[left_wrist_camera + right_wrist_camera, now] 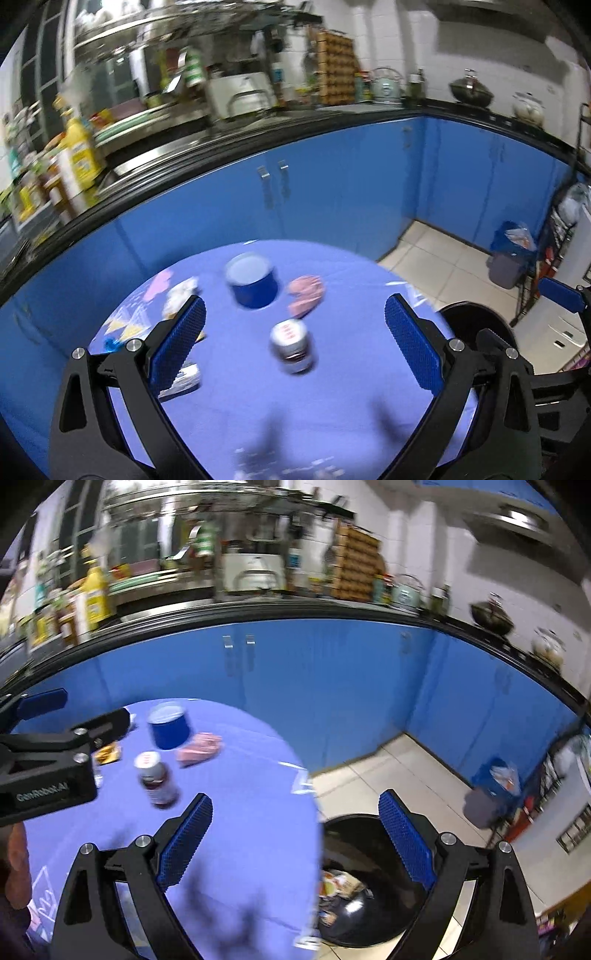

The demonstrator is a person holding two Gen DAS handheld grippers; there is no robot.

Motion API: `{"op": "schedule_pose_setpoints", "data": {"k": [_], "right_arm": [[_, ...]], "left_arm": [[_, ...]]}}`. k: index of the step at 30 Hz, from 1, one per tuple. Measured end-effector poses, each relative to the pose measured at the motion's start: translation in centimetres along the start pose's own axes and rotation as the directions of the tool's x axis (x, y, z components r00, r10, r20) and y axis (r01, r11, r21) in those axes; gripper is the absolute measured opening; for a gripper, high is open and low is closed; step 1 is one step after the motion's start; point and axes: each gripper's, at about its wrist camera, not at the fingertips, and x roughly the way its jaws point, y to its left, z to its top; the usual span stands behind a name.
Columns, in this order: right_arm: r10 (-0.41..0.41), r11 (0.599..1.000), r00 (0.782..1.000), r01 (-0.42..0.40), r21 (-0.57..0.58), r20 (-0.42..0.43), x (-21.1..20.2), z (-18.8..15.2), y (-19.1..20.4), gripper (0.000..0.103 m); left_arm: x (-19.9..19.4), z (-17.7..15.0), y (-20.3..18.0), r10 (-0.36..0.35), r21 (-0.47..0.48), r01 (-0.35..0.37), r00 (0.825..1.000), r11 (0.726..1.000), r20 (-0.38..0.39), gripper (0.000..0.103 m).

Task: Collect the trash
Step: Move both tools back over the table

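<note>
The left gripper [295,332] has matt black plastic arms, bright metal screw heads and blue rubbery pads [413,343] with a fine ribbed grain. Beneath and ahead of it lies a smooth, matt purple-blue cloth table cover [351,387]. Just ahead stands a small glass-like jar with a shiny printed lid [293,347], and beyond it a glossy dark blue round tin [253,284]. To the right of the tin is a crumpled pink wrapper [306,291], soft-looking but blurred. Between the right gripper [295,834] fingers and below sits a shiny black plastic bin [369,904] on pale glazed floor tiles [391,775]. Farther off, glossy blue cabinet doors [332,679] carry metal handles.
</note>
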Motion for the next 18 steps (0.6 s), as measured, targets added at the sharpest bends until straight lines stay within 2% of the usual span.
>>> {"op": "schedule_pose_setpoints", "data": {"k": [6,12,18], "right_arm": [[0.086,0.995,0.996,-0.087,-0.045,-0.032,1.2,0.2,5.3,0.089],[0.145,0.985,0.985,-0.153,-0.078,-0.097,4.0,0.0,9.7,0.089],[0.146,0.978,0.980,-0.163,-0.131,-0.133,6.5,-0.1,12.1,0.089]], "left_arm": [[0.4,-2.8,5.9,0.069,-0.053,-0.072,0.996,0.996,-0.050,0.096],[2.5,-6.3,10.9,0.115,-0.108,-0.131,0.982,0.985,-0.148,0.096],[5.6,-8.9,13.7,0.116,-0.148,-0.151,0.967,0.977,-0.227,0.096]]}}
